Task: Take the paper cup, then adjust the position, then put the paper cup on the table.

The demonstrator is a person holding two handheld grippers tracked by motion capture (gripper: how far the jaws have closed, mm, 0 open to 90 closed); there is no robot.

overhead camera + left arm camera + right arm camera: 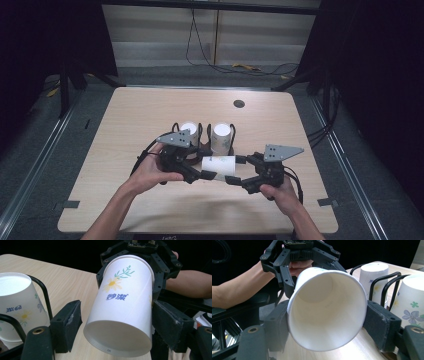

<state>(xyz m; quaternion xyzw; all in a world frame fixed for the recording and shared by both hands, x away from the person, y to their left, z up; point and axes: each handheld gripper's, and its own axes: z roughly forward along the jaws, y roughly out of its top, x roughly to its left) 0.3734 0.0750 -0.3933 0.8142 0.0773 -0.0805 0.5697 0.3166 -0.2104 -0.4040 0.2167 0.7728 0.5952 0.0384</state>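
The white paper cup with a daisy print [218, 165] lies sideways above the tabletop [140, 120], mid-handover: the right gripper [239, 175] clamps its rim, the left gripper [200, 170] stands open around its base. Placement remains.

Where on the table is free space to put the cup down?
Bare wood lies along the far table edge by the round hole, and at both side edges. Crowded: the centre, with cup, wire holders and both tongs.

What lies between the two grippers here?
A white paper cup lying sideways spans the gap between left gripper and right gripper, plain in the high view.
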